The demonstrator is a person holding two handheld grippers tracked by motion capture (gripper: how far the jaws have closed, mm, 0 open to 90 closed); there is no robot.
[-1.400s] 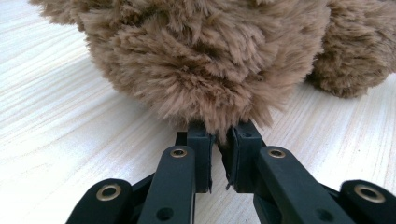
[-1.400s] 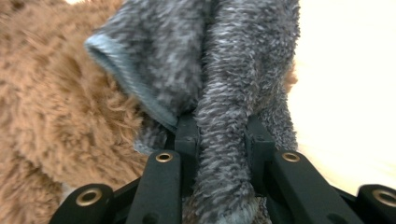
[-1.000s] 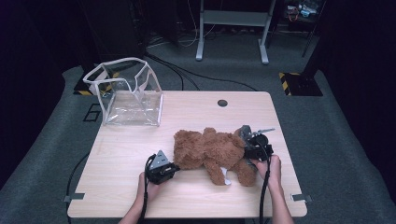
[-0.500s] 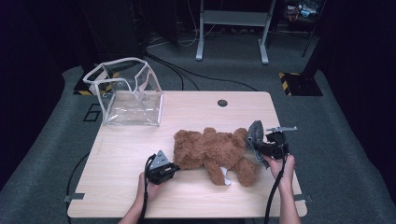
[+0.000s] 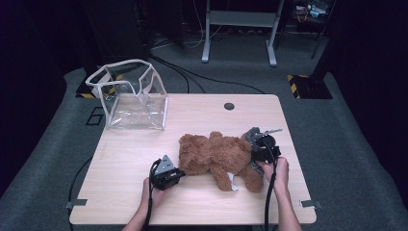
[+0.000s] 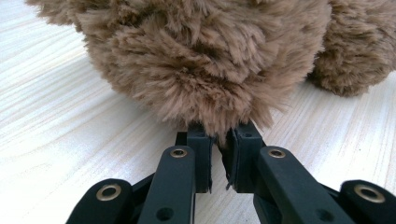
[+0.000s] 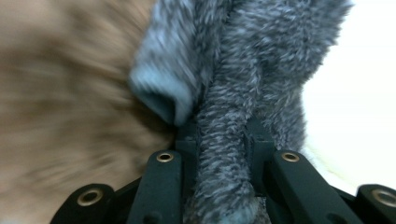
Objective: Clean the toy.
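- Gripping the fluffy brown plush teddy bear (image 5: 216, 156) at both ends, you have it lying flat on the pale wooden table (image 5: 192, 115), near the front edge and right of centre.
- Your left gripper (image 5: 179, 172) is clenched on a tuft of brown fur at the bear's left end; in the left gripper view the jaws sit almost together, with pile squeezed between the black pads (image 6: 201, 154).
- Your right gripper (image 5: 251, 150) is grasping a grey furry part of the toy (image 7: 233, 93); in the right gripper view that grey strip runs straight down between the jaws. Whether it is an ear, a scarf or a garment cannot be told, since the view is blurred.
- Note the bear's long axis: it runs left to right across the table, from one gripper to the other, so each hand holds one end and neither is nearer the middle.
- Mind the clear plastic bag with white trim (image 5: 130, 98), standing open-topped at the table's far left corner. It lies away and to the left of the bear, well apart from it.
- Judge your left hand (image 5: 154, 195) the nearer to that bag; if the bear goes in, that end would likely lead, with the right end following.
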